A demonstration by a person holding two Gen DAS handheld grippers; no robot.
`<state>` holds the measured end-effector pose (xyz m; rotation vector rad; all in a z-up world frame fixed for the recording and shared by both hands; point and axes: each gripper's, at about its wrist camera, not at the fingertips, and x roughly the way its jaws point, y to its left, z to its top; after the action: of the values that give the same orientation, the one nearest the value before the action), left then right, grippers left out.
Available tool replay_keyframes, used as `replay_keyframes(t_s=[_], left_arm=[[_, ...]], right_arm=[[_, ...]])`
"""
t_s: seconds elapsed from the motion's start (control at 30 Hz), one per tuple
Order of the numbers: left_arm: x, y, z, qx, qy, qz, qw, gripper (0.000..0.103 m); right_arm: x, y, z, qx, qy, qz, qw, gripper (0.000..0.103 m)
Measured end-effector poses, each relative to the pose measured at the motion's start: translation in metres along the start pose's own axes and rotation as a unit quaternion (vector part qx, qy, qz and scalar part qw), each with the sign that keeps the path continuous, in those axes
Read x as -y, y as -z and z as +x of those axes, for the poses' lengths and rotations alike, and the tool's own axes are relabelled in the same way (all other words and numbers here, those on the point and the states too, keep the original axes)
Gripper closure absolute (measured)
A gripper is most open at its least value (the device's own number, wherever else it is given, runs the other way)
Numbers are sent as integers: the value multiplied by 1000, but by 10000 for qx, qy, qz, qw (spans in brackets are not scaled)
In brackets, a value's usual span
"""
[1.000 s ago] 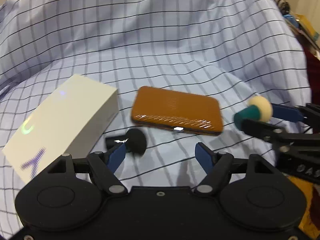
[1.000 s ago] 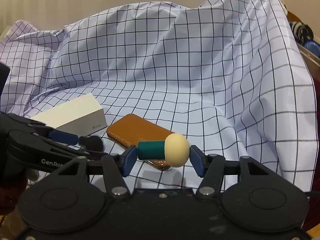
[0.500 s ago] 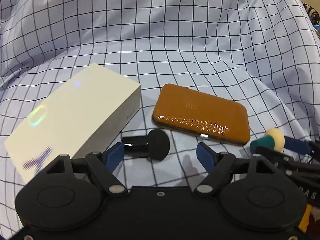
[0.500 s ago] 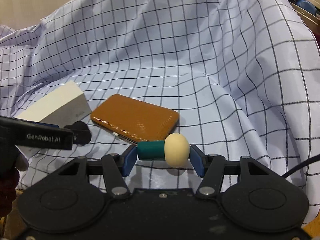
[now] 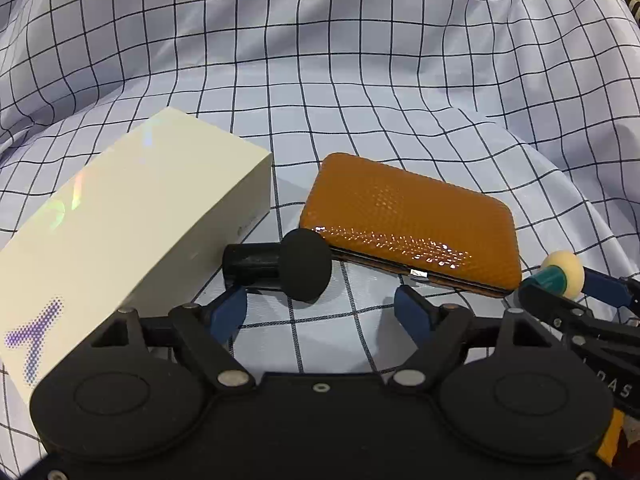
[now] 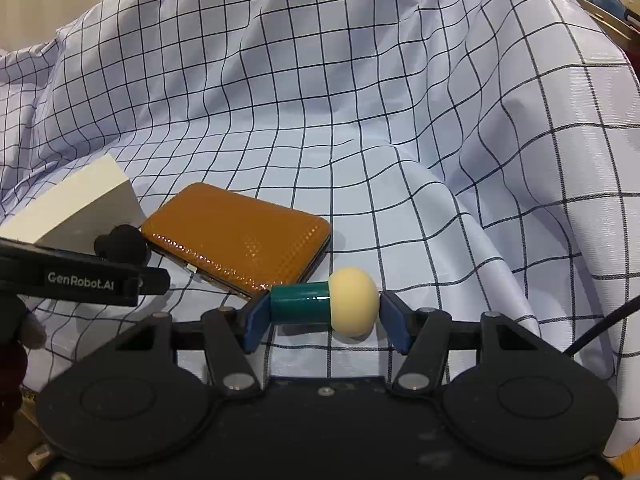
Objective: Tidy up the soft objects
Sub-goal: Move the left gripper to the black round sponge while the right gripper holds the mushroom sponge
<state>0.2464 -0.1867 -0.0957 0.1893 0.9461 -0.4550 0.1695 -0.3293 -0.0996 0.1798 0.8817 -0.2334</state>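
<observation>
left gripper (image 5: 322,310): jaws just opening, black puff (image 5: 286,266) loose between | right gripper (image 6: 324,314): clamped on cream-tipped green puff (image 6: 326,306) | left gripper side reads "GenRobot.AI"

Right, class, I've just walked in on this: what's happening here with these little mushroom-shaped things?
A person works two tongs over a checked cloth. The right tongs grip a green-and-cream mushroom toy end to end. The left tongs, whose jaws have just been opening, no longer grip the black mushroom toy, lying between a white box and an orange case.
</observation>
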Motion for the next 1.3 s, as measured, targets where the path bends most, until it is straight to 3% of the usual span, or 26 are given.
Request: replay_keyframes(t_s=[0.17,0.33,0.6,0.8,1.13,1.3], left_arm=[[1,1,2,101,95,-13,9999,21],[6,3,3,159,36,237,9996,23],[21,8,-11,109,438,669,9967,23],[20,9,-22,233,675,702,9950,22],[6,8,-35,405,213,260,9986,22],[-2,3,-23,297,38,75,9995,21]], right_arm=[[3,1,4,-85,-89,108,9999,43],[3,3,5,-115,-142,136,9997,43],[6,4,4,-149,-204,273,9993,41],[5,5,3,-162,-204,273,9993,41],[5,6,3,-170,-220,265,9993,41],[3,7,3,-171,-211,230,9994,41]])
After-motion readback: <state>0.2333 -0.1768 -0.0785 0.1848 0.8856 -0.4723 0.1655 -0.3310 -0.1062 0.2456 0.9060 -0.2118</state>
